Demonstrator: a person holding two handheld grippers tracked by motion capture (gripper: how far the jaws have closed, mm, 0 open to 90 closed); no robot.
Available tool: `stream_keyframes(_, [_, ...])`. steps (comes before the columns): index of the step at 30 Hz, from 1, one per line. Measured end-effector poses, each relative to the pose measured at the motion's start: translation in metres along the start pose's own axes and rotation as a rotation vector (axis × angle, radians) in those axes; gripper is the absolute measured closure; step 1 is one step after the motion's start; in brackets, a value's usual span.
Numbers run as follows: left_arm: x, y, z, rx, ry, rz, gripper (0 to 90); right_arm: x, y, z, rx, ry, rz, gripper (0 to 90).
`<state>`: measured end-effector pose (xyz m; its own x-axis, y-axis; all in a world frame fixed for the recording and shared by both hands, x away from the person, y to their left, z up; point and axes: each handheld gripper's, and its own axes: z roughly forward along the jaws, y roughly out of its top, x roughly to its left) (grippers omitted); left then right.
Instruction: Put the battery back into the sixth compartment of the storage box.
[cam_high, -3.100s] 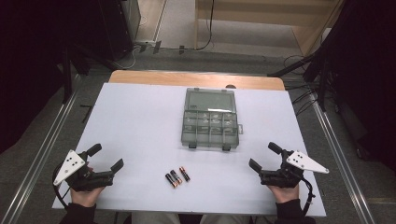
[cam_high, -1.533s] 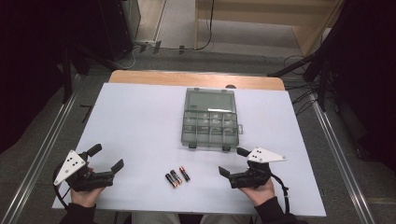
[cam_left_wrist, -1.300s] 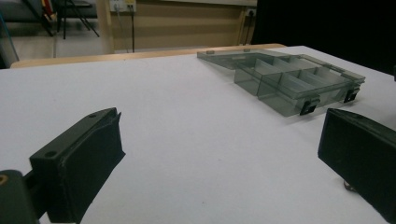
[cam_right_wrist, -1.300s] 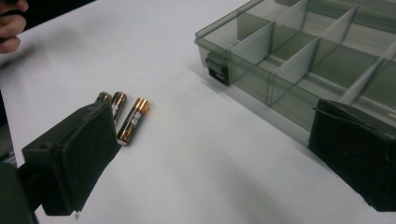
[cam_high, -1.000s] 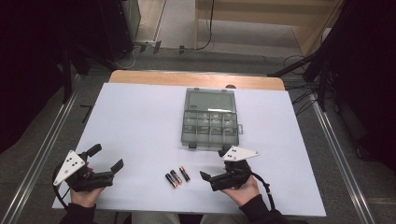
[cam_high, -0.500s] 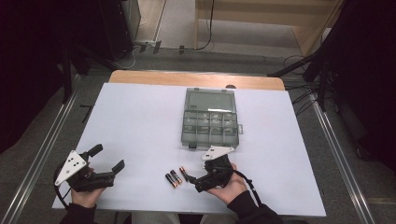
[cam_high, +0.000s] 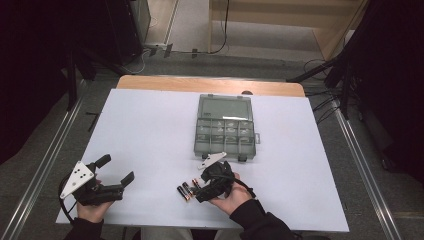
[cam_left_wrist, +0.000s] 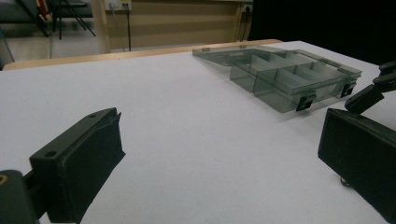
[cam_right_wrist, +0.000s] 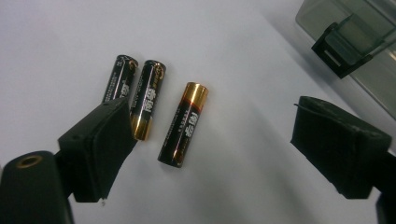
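White tabletop (cam_high: 150, 130) with an open, smoke-grey plastic box (cam_high: 225, 131) lying near the middle, its lid folded back flat toward the far edge. Its divided compartments look empty as far as the high view shows.

Three black-and-gold batteries lie loose on the table, nearer the person than the box and well apart from it. In the right gripper view, two batteries (cam_right_wrist: 135, 95) lie side by side, touching, and a third battery (cam_right_wrist: 183, 124) lies just beside them, a little apart and slightly angled.

Judging by this, the work seems to be at its start: nothing is in the box yet, no battery is gripped, and all three are left to pick up and place.

Right gripper (cam_high: 206, 186) hovers low over the batteries, held in a hand (cam_high: 227, 195) at the near edge. Its jaws are spread wide and hold nothing; the third battery lies between them, untouched, while one jaw's pad overlaps the near end of the pair, though contact cannot be told.

Left gripper (cam_high: 116, 175) rests at the near left corner, well apart from the batteries, jaws spread wide, nothing between them.
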<state>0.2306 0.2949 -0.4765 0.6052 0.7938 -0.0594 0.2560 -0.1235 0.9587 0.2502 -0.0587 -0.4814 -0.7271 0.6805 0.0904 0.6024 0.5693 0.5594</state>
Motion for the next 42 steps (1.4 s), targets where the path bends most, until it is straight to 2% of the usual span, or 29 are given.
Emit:
stream_keyframes(1, [0.000,0.000,0.000,0.000,0.000,0.000,0.0,0.001,0.003,0.001,0.028,-0.008,0.008,13.6])
stream_keyframes(4, [0.000,0.000,0.000,0.001,-0.002,-0.001,0.0,0.002,0.009,0.003,0.069,-0.011,0.016,15.9])
stream_keyframes(8, [0.000,0.000,0.001,-0.001,-0.010,-0.014,0.0,0.003,0.017,0.008,0.151,0.003,0.033,24.3])
stream_keyframes(11, [0.000,0.000,0.000,-0.002,-0.011,-0.012,0.0,0.003,0.020,0.009,0.169,0.011,0.045,27.2])
stream_keyframes(16, [0.000,0.000,0.000,-0.005,-0.013,-0.017,0.0,0.004,0.024,0.011,0.207,0.018,0.043,42.4])
stream_keyframes(18, [0.000,0.000,0.000,-0.006,-0.013,-0.017,0.0,0.008,0.025,0.012,0.247,-0.013,0.037,49.5])
stream_keyframes(19, [0.000,0.000,0.000,-0.006,-0.013,-0.017,0.0,0.008,0.025,0.012,0.247,-0.013,0.037,49.5])
stream_keyframes(21, [0.000,0.000,0.001,-0.005,-0.013,-0.015,0.0,0.011,0.027,0.013,0.265,-0.017,0.032,57.8])
stream_keyframes(23, [0.000,0.000,0.001,-0.005,-0.015,-0.014,0.0,0.011,0.028,0.014,0.268,-0.014,0.031,60.5])
stream_keyframes(24, [0.000,0.000,0.001,-0.004,-0.015,-0.013,0.0,0.013,0.029,0.014,0.289,-0.013,0.039,66.1])
stream_keyframes(25, [0.000,0.000,0.000,-0.004,-0.015,-0.013,0.0,0.013,0.029,0.014,0.289,-0.013,0.039,66.1])
stream_keyframes(27, [0.000,0.000,0.001,-0.010,-0.023,-0.017,0.0,0.012,0.030,0.016,0.303,0.010,0.044,72.1])
stream_keyframes(29, [0.000,0.000,0.001,-0.011,-0.025,-0.016,0.0,0.009,0.031,0.016,0.308,0.012,0.054,77.0])
stream_keyframes(30, [0.000,0.000,0.001,-0.011,-0.025,-0.015,0.0,0.008,0.031,0.016,0.314,0.026,0.073,77.3])
stream_keyframes(33, [0.000,0.000,0.001,-0.010,-0.025,-0.015,0.0,0.005,0.031,0.016,0.317,0.043,0.088,77.6])
stream_keyframes(38, [0.000,0.000,0.001,-0.010,-0.026,-0.015,0.0,0.003,0.031,0.016,0.319,0.055,0.082,77.7])
stream_keyframes(42, [0.000,0.000,0.001,-0.007,-0.026,-0.015,0.0,0.001,0.032,0.013,0.296,0.069,0.094,77.7])
